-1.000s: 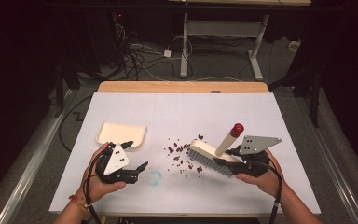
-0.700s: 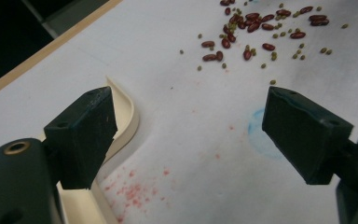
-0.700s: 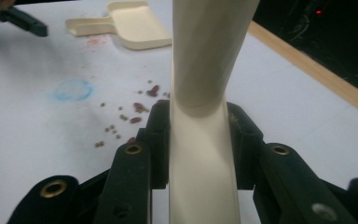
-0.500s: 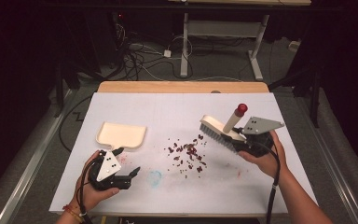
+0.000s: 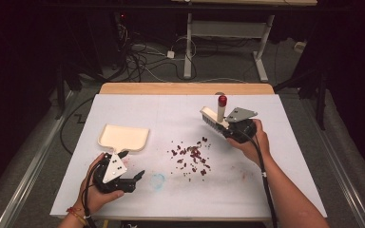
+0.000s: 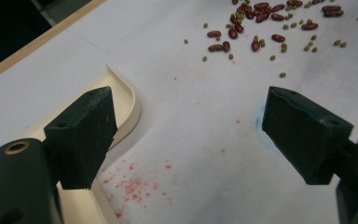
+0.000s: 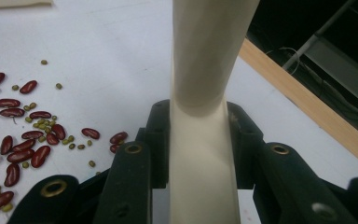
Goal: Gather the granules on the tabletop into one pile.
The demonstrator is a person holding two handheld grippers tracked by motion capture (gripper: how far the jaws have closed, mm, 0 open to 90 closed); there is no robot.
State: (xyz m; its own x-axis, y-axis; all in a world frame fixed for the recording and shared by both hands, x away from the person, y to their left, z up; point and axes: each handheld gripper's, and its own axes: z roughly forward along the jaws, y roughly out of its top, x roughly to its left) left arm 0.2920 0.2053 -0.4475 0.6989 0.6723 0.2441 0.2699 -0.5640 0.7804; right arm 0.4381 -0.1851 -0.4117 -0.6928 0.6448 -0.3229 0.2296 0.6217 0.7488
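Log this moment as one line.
right gripper: shut on brush, lifted | left gripper: open beside dustpan | beans: scattered mid-table

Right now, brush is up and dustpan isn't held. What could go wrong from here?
1. The beans lie loose and spread on the table; a hard sweep of the brush could scatter them instead of driving them to the dustpan.
2. The left tool is open beside the dustpan, not gripping it, so the pan may slide when beans hit it.
3. The right tool clamps only the brush's smooth handle; it might twist under sweeping pressure.
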